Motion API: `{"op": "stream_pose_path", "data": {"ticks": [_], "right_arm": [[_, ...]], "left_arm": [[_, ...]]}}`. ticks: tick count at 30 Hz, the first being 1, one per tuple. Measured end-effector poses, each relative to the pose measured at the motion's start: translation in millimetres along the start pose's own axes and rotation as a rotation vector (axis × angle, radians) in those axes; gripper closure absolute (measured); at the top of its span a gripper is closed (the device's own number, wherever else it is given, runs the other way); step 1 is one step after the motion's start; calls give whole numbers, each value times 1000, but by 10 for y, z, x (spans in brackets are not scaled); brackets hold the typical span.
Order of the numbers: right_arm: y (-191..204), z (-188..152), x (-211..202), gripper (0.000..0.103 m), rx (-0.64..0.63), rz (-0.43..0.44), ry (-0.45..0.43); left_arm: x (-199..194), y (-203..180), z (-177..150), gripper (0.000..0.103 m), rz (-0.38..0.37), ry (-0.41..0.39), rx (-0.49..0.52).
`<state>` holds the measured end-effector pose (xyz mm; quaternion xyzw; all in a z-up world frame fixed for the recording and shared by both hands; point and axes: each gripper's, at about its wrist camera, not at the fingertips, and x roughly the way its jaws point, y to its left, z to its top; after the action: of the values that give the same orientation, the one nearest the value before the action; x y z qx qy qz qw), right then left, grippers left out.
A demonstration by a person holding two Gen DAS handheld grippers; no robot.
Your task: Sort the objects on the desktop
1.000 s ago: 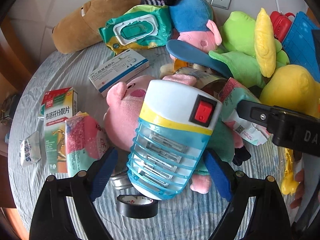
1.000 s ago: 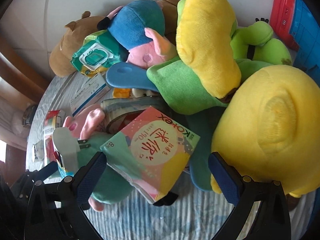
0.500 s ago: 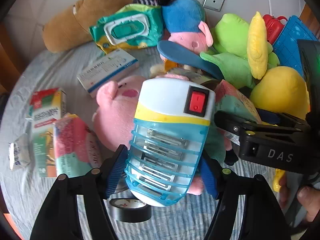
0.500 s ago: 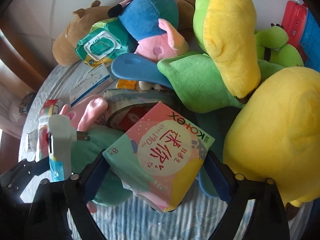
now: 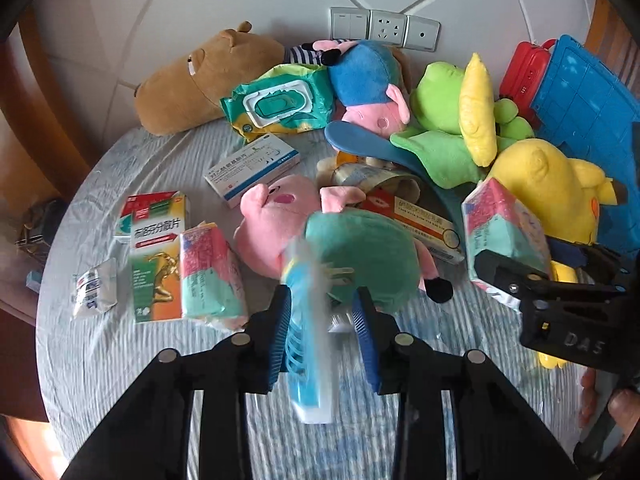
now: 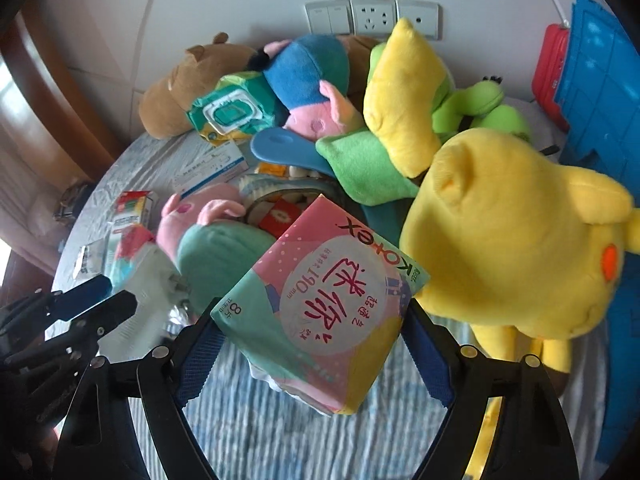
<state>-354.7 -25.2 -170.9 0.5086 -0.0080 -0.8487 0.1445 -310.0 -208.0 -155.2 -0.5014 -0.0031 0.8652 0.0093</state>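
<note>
A blue-and-white plug-in insect lamp [image 5: 314,344] hangs blurred and edge-on between the blue pads of my left gripper [image 5: 322,316], which is shut on it above the round table. Its plug prongs [image 5: 340,272] point toward the pink pig plush [image 5: 280,216]. In the right wrist view the lamp [image 6: 148,280] and the left gripper [image 6: 80,308] show at the lower left. My right gripper [image 6: 312,344] has its jaws closing; its pads press both sides of a pink-and-teal Kotex pad pack [image 6: 324,300], held off the cloth. The left wrist view shows that pack [image 5: 504,232] in the right gripper [image 5: 560,304].
Plush toys crowd the back: a brown one [image 5: 208,76], a blue-capped pig [image 5: 368,80], a green frog [image 5: 444,120], a yellow one [image 6: 516,232]. A wipes pack [image 5: 280,104], medicine boxes [image 5: 252,168], another pad pack [image 5: 208,276], a blue tray [image 5: 588,104] lie around.
The left jaws closed on the lamp, which turned from face-on to edge-on and rose off the pig plush. The right jaws narrowed onto the Kotex pack and lifted it. Both views pulled back.
</note>
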Motion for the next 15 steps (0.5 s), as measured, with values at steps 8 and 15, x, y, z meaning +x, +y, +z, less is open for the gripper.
{"op": "stream_pose_path", "data": {"ticks": [8, 15], "right_arm": [[-11, -343, -307, 17, -2, -14, -5], [-70, -662, -208, 17, -4, -16, 45]], "left_arm": [[-186, 5, -409, 34, 13, 20, -25], [-4, 30, -703, 26, 45, 81, -122]]}}
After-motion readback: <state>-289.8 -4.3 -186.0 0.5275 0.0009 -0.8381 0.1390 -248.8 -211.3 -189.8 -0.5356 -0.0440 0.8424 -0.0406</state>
